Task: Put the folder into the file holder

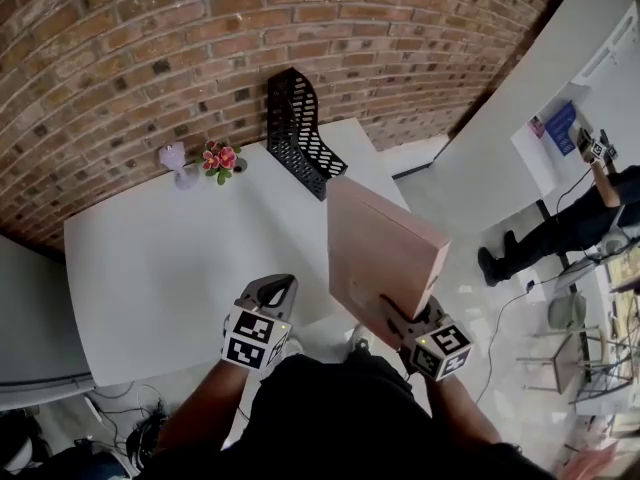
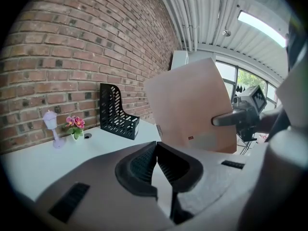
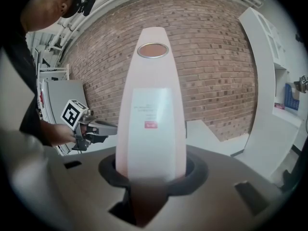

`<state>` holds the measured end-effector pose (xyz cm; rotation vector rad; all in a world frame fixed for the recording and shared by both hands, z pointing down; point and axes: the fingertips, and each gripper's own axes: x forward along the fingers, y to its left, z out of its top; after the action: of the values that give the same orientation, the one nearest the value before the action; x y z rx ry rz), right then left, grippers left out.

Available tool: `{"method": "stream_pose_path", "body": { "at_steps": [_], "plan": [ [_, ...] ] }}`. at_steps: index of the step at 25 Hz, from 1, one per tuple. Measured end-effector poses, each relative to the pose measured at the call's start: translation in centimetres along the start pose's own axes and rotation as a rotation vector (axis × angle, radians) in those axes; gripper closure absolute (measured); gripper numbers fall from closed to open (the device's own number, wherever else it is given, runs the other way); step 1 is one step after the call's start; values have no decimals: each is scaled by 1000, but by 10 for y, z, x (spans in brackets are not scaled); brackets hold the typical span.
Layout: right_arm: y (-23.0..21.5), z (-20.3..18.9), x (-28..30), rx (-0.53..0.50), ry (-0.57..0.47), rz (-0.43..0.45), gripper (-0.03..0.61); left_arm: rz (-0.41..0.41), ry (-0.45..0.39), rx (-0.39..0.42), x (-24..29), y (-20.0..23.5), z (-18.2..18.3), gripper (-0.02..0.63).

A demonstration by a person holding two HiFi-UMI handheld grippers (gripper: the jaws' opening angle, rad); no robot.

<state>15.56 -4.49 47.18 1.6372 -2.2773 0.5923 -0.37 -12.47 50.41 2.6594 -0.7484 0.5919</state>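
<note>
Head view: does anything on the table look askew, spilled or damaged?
Nothing stands out. The file holder stands upright at the far edge of the table, the flower pot near it is upright, and nothing is spilled. The folder is off the table only because the right hand-held gripper holds it.

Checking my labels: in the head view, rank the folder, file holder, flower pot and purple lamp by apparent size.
1. folder, though it is nearest the camera
2. file holder
3. flower pot and purple lamp: alike, no ranking
</note>
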Motion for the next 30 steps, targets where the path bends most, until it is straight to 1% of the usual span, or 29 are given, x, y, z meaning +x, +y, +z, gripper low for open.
{"method": "stream_pose_path", "body": {
  "at_steps": [4, 8, 10, 14, 17, 18, 20, 22, 23, 27, 30],
  "plan": [
    [-12, 8, 22, 27, 9, 6, 411, 33, -5, -35, 5, 21, 0, 611],
    [-21, 22, 38, 7, -1, 29, 411, 74, -9, -60, 6, 31, -1, 611],
    [-29, 31, 48, -2, -8, 56, 411, 113, -18, -75, 6, 37, 3, 611],
    [-43, 53, 70, 7, -15, 138, 411, 204, -34, -106, 11, 51, 16, 611],
    [-57, 64, 84, -31, -11, 190, 412, 259, -34, -133, 16, 53, 21, 611],
    [-60, 69, 88, -40, 1, 210, 412, 277, -40, -149, 18, 54, 24, 611],
    [-68, 80, 96, -76, 21, 244, 413, 308, -70, -207, 26, 58, 32, 611],
    [-83, 85, 100, -113, 3, 272, 413, 329, -101, -267, 38, 57, 39, 611],
    [-91, 86, 102, -124, -16, 287, 413, 340, -109, -280, 44, 54, 43, 611],
    [-117, 95, 109, -137, -41, 341, 413, 397, -119, -263, 63, 40, 57, 611],
    [-137, 110, 113, -150, -63, 368, 414, 458, -122, -269, 71, 32, 62, 611]
  ]
}}
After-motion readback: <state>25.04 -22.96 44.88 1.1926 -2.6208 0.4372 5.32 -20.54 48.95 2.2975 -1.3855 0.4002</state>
